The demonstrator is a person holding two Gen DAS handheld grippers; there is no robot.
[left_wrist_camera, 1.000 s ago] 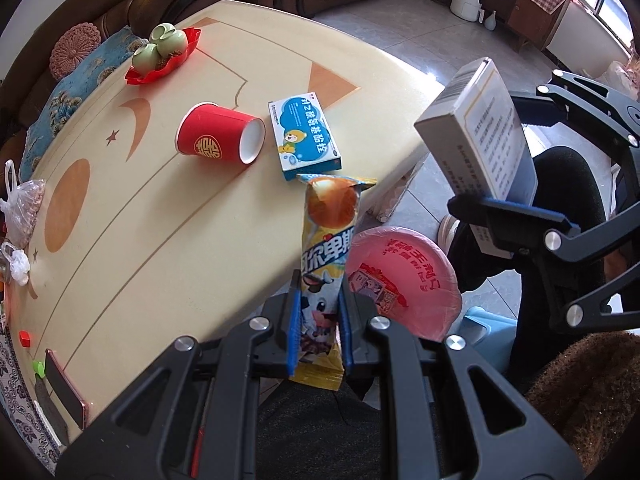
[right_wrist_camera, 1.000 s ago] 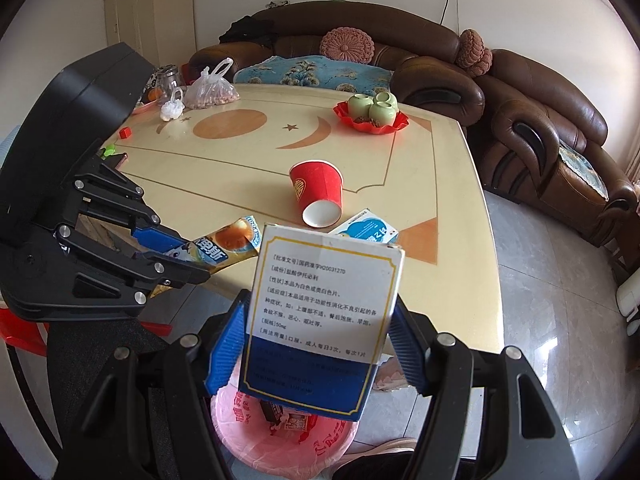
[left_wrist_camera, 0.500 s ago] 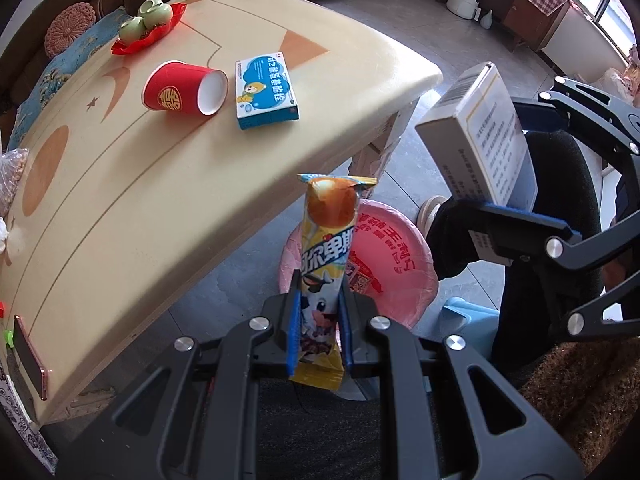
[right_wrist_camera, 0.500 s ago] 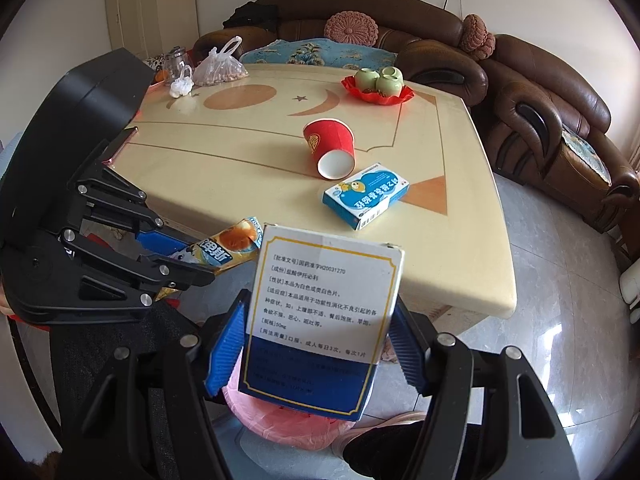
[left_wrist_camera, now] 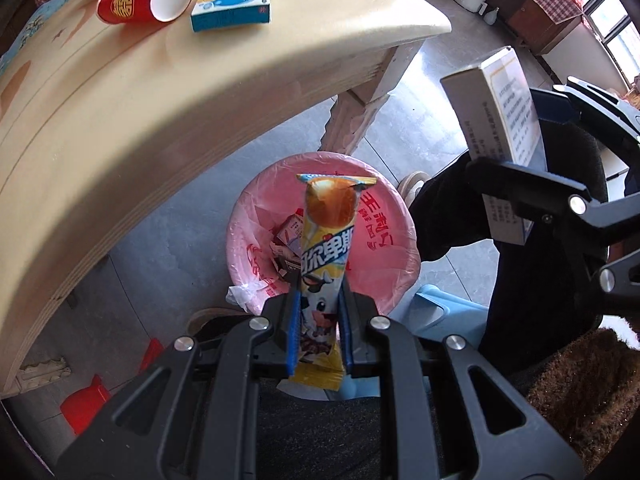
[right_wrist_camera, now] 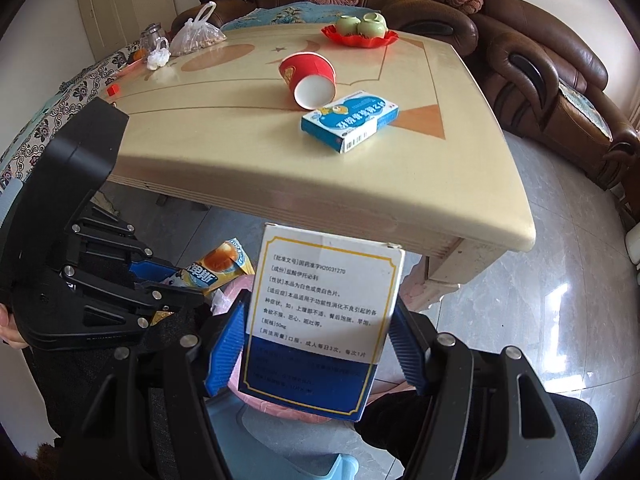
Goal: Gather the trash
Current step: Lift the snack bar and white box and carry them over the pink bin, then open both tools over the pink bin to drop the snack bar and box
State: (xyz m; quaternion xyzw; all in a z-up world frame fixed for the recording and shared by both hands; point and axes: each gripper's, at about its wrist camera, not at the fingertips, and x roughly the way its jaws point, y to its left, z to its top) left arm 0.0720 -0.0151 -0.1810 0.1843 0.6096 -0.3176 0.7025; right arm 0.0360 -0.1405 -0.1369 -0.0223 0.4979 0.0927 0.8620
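Note:
My left gripper is shut on a yellow snack wrapper and holds it upright above a pink-lined trash bin on the floor. The bin holds several scraps. My right gripper is shut on a white and blue medicine box, held beside the bin; the box also shows in the left wrist view. A tipped red paper cup and a blue medicine box lie on the table.
A red tray with green cups, a plastic bag and a glass jar stand at the table's far side. Brown sofas surround it. A red stool and a pale blue stool stand on the tiled floor.
Both grippers have moved down and back from over the table edge toward the floor. The wrapper now hangs over the bin's opening. Both still hold their items.

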